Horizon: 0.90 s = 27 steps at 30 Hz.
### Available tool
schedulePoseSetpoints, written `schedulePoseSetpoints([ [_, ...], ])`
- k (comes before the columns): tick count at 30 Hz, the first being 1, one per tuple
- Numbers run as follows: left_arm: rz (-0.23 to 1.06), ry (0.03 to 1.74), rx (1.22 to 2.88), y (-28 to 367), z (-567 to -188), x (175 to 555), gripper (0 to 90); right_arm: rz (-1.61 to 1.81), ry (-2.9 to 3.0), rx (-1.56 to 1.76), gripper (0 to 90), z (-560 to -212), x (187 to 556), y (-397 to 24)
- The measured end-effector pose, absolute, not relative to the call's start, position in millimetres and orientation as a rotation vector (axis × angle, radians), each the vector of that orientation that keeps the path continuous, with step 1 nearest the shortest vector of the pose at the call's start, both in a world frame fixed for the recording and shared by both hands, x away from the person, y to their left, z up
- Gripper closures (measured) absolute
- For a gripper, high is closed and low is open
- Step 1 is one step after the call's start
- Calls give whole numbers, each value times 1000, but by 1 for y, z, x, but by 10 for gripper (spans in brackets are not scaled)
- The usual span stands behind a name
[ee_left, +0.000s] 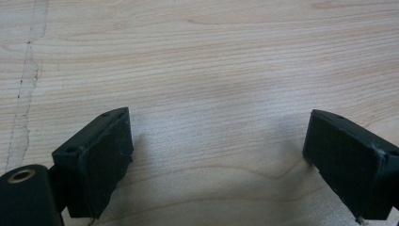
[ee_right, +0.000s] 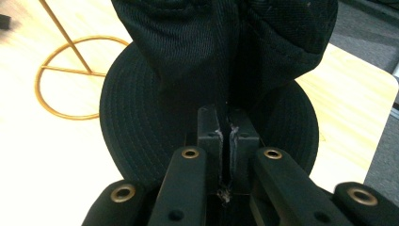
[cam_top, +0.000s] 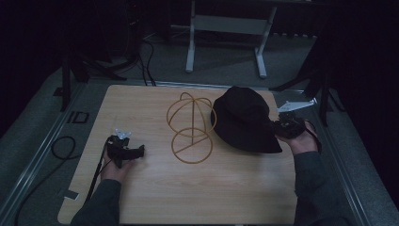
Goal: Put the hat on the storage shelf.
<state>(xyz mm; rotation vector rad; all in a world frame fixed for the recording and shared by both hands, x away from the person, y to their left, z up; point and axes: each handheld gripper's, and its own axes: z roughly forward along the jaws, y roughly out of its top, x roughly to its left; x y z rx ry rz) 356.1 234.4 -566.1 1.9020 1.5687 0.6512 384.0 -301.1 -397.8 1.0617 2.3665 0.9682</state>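
Black bucket hat (cam_top: pixel 244 120) sitting right of centre on the wooden table (cam_top: pixel 155 197), toward the far side, just beside the gold wire hat stand (cam_top: pixel 192 127) on its left. Looks like touching or nearly so at the brim, hard to say for sure. Right gripper (cam_top: pixel 281 126) at the hat's right edge, jaws clenched tight on a pinch of the black fabric. From the right gripper view, same story: right gripper (ee_right: pixel 225 134) pads squeezed together with hat (ee_right: pixel 207 70) cloth bunched up between and above them, brim spread out flat underneath, stand's ring base (ee_right: pixel 70 77) off to the left.

Left gripper (cam_top: pixel 126 151) parked on the near left part of the table, well apart from hat and stand. In the left gripper view, jaws released and spread wide, left gripper (ee_left: pixel 216 146) with nothing but bare wood grain (ee_left: pixel 211 61) between the pads.

Beyond the far edge, a white metal frame (cam_top: pixel 226 33) on the grey floor.
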Motion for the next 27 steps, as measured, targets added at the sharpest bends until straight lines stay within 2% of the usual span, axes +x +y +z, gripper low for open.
schedulePoseSetpoints([
  [27,650,1569,1903,234,-566,356,90,1039,2395,910,865,-364,393,-310],
])
